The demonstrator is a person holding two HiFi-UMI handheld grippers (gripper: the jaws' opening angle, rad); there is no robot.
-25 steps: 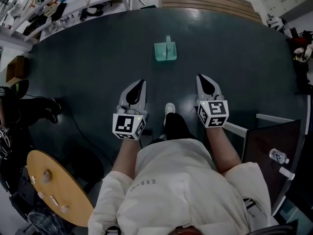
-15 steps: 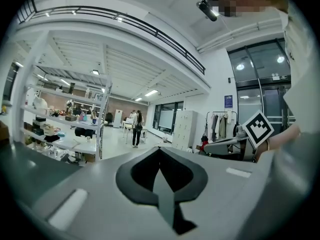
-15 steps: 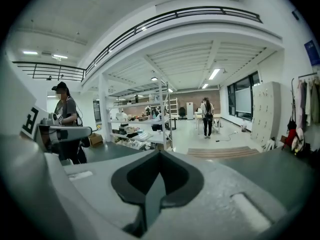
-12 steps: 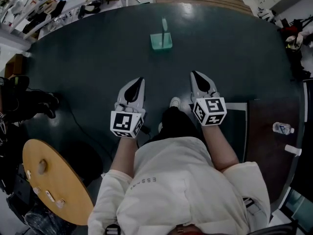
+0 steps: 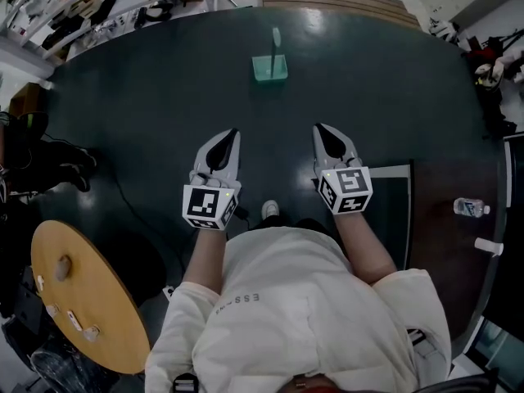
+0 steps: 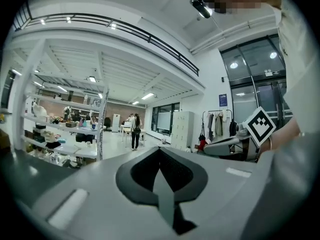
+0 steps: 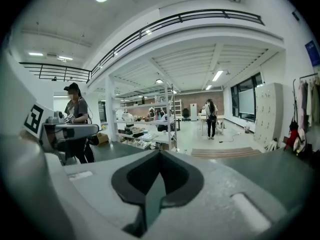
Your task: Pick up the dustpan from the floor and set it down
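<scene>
**Grippers shut and empty, dustpan on the floor ahead**

From the head camera, a person in a pale shirt (image 5: 303,301) holds the left gripper (image 5: 232,135) and the right gripper (image 5: 319,129) side by side at mid-frame. Both point toward the top of the picture. Each gripper's own view shows its jaws pressed together tip to tip, with nothing between them and nothing touching them.

The pale green dustpan (image 5: 269,68) sits on the dark floor (image 5: 147,97) at upper centre, well apart from both grippers and roughly in line with the gap between them. A thin pale piece, probably its handle, rises at its far edge, though it is too small to be sure.

A round wooden table (image 5: 82,301) fills the lower left, a clear bottle (image 5: 471,208) lies near the right edge, and one white shoe (image 5: 268,209) shows between the forearms.
</scene>
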